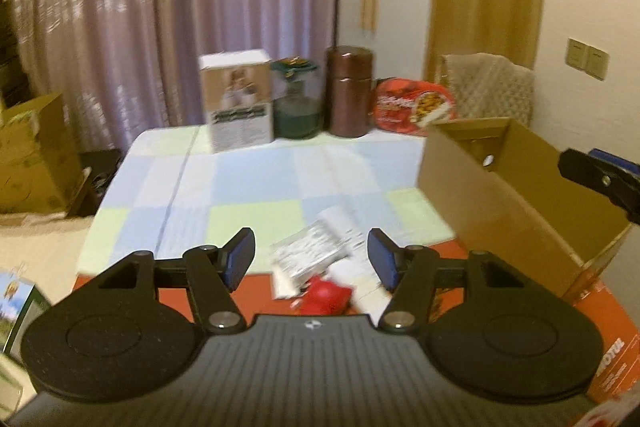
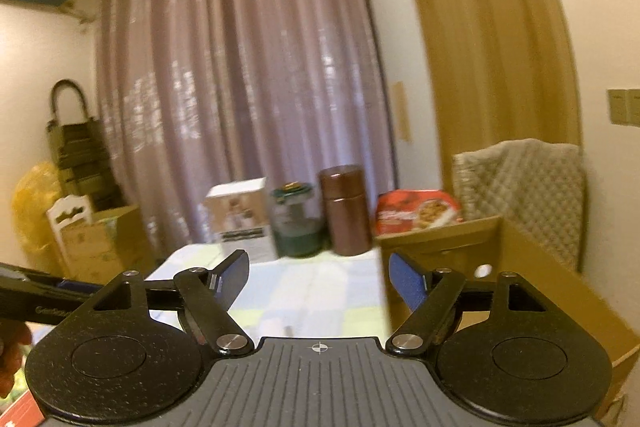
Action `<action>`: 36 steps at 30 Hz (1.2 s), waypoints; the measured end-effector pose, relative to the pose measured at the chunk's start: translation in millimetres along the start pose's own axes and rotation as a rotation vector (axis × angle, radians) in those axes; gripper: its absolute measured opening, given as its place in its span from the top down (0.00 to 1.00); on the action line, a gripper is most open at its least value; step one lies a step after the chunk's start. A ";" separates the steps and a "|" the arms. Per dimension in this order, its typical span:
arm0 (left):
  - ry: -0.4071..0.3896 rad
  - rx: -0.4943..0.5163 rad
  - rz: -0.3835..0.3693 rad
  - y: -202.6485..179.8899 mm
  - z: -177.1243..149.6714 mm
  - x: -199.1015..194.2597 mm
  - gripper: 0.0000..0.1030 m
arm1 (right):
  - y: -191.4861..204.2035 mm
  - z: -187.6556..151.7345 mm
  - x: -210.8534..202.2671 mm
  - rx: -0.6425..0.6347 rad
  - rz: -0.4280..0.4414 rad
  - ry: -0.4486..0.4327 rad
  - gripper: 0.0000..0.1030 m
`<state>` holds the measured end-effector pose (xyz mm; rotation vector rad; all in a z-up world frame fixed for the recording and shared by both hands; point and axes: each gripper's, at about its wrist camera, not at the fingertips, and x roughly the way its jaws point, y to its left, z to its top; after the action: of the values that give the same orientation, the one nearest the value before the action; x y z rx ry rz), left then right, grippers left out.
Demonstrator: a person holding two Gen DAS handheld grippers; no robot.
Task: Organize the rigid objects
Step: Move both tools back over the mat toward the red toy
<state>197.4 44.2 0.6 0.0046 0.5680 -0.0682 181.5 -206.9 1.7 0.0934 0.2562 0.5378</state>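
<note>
My left gripper (image 1: 311, 255) is open and empty, held above a small red object (image 1: 326, 298) and a silvery printed packet (image 1: 316, 253) at the near table edge. My right gripper (image 2: 319, 277) is open and empty, held above the table beside the open cardboard box (image 2: 532, 267); the box also shows in the left wrist view (image 1: 500, 203). At the far table edge stand a white carton (image 1: 238, 99), a green-lidded jar (image 1: 298, 99), a brown canister (image 1: 350, 91) and a red snack bag (image 1: 412, 103).
The table has a pastel checked cloth (image 1: 256, 183). An orange-red flat box (image 1: 612, 343) lies under the cardboard box. A quilted chair back (image 2: 524, 195) stands behind the table. Cardboard boxes (image 1: 36, 155) sit on the floor at left. Curtains hang behind.
</note>
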 end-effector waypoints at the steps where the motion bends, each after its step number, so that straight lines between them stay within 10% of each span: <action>1: 0.006 -0.010 0.007 6.4 -6.2 -0.8 0.44 | 7.0 -4.7 0.5 -0.009 0.012 0.008 0.28; 16: 0.094 -0.041 -0.029 49.1 -62.8 31.2 0.23 | 40.9 -98.5 65.3 -0.024 0.006 0.348 0.27; 36: 0.173 0.044 -0.082 30.0 -56.2 100.6 0.19 | 18.4 -133.9 122.3 -0.001 -0.151 0.420 0.47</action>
<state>253.7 69.1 -101.3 0.0303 0.7400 -0.1613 238.2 -125.0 -151.0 -0.0414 0.6675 0.4031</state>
